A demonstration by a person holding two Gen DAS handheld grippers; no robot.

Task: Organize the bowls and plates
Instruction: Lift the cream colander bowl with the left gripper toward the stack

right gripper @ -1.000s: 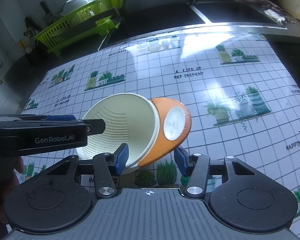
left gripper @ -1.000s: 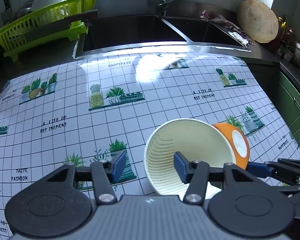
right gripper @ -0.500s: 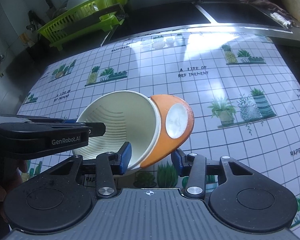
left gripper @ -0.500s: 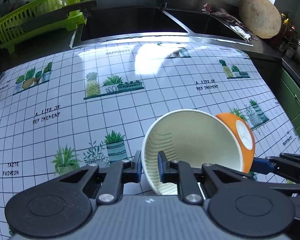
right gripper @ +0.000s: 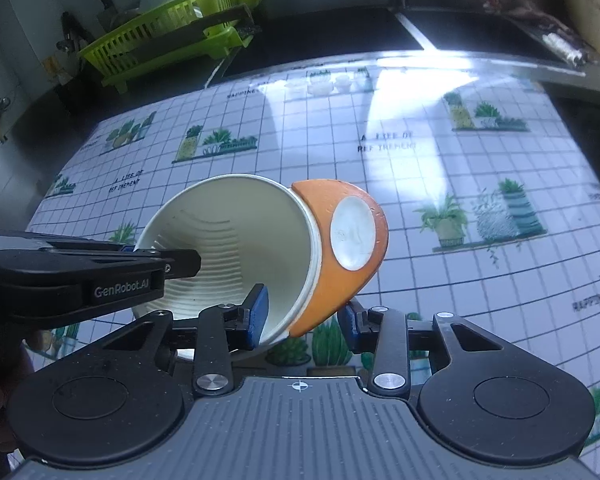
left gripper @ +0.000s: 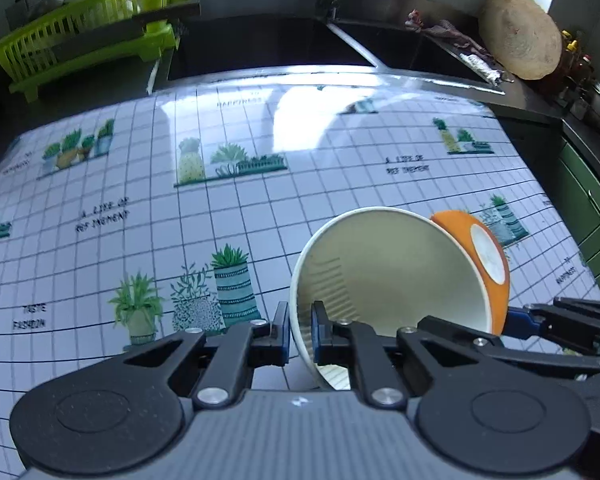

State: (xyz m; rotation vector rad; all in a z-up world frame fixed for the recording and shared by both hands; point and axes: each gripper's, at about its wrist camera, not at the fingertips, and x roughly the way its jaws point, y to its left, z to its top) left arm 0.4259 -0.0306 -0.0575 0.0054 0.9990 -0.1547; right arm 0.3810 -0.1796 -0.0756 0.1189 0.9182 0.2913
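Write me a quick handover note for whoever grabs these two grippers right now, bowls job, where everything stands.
Left gripper: shut on the near rim of the bowl, one pad inside, one outside.
Right gripper: jaws have just been closing around the bowl's lower edge, one pad inside, one by the orange outer wall; contact is unclear, so treat it as open.
The bowl is tipped on its side over the patterned tablecloth.
Green dish rack sits at the back left by the sink, already holding white dishes.
Done: bowl gripped. Left: carry it to its place.
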